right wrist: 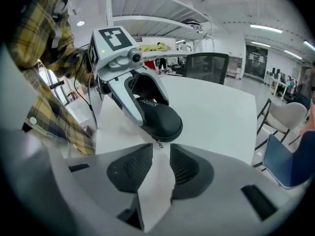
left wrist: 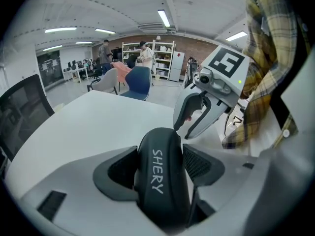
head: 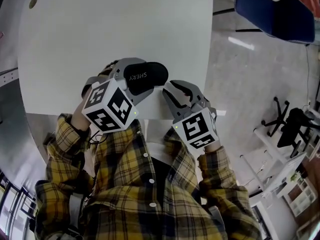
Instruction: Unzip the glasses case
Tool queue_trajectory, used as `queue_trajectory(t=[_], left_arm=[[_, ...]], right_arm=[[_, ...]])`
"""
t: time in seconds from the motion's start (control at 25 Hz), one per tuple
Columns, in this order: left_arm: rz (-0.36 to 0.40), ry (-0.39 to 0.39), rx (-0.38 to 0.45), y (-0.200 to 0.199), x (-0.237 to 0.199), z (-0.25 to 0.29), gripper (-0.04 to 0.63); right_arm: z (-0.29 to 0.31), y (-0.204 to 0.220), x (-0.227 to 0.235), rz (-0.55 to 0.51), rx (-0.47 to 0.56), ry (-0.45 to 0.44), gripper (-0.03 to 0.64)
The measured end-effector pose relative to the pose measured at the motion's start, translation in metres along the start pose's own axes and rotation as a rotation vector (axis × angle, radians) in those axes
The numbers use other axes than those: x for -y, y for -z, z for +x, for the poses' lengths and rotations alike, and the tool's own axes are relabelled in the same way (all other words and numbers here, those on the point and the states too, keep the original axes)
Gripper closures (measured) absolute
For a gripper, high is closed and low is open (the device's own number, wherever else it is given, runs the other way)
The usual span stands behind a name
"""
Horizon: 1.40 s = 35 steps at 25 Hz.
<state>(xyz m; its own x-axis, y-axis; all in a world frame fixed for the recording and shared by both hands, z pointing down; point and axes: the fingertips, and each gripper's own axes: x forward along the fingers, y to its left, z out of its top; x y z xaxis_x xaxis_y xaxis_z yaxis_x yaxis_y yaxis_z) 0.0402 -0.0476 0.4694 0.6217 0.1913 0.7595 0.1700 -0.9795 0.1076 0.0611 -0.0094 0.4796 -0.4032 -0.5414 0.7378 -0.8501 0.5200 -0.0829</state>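
Observation:
A black glasses case [head: 148, 74] printed "SHERY" is held just above the white table's [head: 100, 24] near edge. My left gripper [head: 137, 84] is shut on the case [left wrist: 162, 181], one pad on each long side. In the right gripper view the case [right wrist: 160, 119] ends in a small metal zipper pull [right wrist: 159, 144] that hangs just ahead of my jaws. My right gripper [right wrist: 160, 166] is open by a narrow gap with nothing between its pads. From the left gripper view, the right gripper [left wrist: 189, 127] points at the case's far end.
The table's front edge [head: 150, 118] runs just under both grippers, close to the person's plaid shirt [head: 145, 194]. A blue chair [head: 275, 9] stands off the far right corner. A black office chair [right wrist: 206, 65] is behind the table.

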Motion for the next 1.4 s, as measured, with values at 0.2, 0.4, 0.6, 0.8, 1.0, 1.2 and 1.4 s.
queue_trajectory(t=[0.2,0.4,0.6,0.8,1.0,1.2,1.4], left_arm=[[0.008,-0.006,0.001,-0.002,0.003,0.002,0.304],[0.016,-0.013,0.005,-0.005,0.0,0.0,0.304],[0.01,-0.019,0.013,-0.007,-0.001,-0.002,0.304],[0.023,-0.025,0.012,-0.007,0.0,-0.001,0.304],[0.027,-0.027,0.011,-0.01,-0.002,-0.002,0.304],[0.047,-0.03,0.019,-0.009,0.002,0.0,0.304],[0.058,-0.017,0.019,-0.007,0.001,0.003,0.304]], right_arm=[[0.011,0.006,0.0,-0.059,-0.03,0.016,0.526],[0.013,0.002,0.008,-0.082,-0.022,0.048,0.536],[0.011,0.001,0.004,-0.128,-0.01,0.039,0.605],[0.005,0.003,0.003,-0.118,-0.007,0.02,0.617],[0.006,-0.001,0.005,-0.113,-0.012,0.006,0.617],[0.004,0.004,0.007,-0.102,-0.053,0.036,0.618],[0.003,0.009,0.016,-0.13,-0.095,0.054,0.618]])
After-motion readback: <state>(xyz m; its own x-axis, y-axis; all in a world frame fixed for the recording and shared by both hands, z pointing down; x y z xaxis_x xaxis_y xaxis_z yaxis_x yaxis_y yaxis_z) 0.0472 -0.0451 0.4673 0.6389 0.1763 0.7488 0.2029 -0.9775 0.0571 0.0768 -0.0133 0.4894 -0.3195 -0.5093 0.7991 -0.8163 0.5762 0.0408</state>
